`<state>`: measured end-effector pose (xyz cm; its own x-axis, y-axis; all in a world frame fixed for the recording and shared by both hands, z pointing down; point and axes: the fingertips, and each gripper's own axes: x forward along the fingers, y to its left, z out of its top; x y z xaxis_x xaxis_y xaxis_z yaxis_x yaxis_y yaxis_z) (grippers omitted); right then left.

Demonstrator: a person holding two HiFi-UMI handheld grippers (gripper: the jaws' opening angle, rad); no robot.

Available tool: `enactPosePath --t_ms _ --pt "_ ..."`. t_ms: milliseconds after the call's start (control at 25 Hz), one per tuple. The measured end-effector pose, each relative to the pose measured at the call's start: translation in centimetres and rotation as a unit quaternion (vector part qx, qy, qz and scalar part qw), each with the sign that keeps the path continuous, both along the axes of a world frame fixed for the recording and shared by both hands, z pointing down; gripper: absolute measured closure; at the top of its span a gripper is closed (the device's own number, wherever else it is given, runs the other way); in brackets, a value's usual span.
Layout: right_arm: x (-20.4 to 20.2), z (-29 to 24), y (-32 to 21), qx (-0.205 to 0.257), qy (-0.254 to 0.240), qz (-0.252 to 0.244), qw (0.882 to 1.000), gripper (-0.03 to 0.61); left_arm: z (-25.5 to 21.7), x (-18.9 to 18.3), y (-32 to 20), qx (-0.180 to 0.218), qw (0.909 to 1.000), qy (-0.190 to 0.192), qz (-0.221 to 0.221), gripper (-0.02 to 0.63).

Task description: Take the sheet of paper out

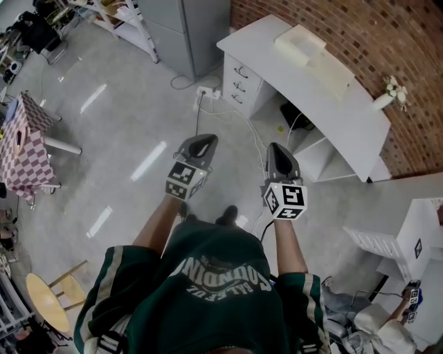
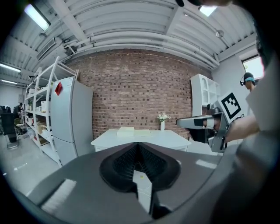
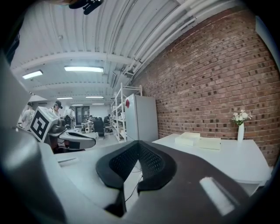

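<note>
My left gripper (image 1: 201, 142) and right gripper (image 1: 276, 150) are held side by side above the grey floor, both pointing toward a white desk (image 1: 360, 110) against the brick wall. Both have their jaws shut with nothing between them. On the desk lie a cream box (image 1: 300, 44) and a flat pale stack (image 1: 334, 75); I cannot tell whether the stack is the sheet of paper. The left gripper view shows its shut tips (image 2: 138, 144), the desk (image 2: 175, 140) ahead and the right gripper (image 2: 194, 122) alongside. In the right gripper view its tips (image 3: 138, 143) are shut, with the box (image 3: 187, 138) on the desk to the right.
A vase of white flowers (image 1: 393, 90) stands at the desk's far end. A grey cabinet (image 1: 187, 31) and shelving (image 1: 124, 21) stand left of the desk. A power strip with cables (image 1: 208, 93) lies on the floor ahead. A checkered table (image 1: 28, 145), a wooden stool (image 1: 48, 301) and a white cabinet (image 1: 415, 238) flank me.
</note>
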<state>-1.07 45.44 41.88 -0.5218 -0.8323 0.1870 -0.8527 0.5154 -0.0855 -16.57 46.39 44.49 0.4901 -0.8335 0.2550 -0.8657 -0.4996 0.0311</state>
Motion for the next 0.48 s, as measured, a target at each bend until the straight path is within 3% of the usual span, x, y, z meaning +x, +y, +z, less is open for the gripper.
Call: enactPosePath --t_ms 480 --pt "4.8 0.8 -1.5 -0.011 -0.013 -0.005 1.000 0.578 0.6 5.1 -1.4 -0.007 0.9999 -0.010 -0.001 0.603"
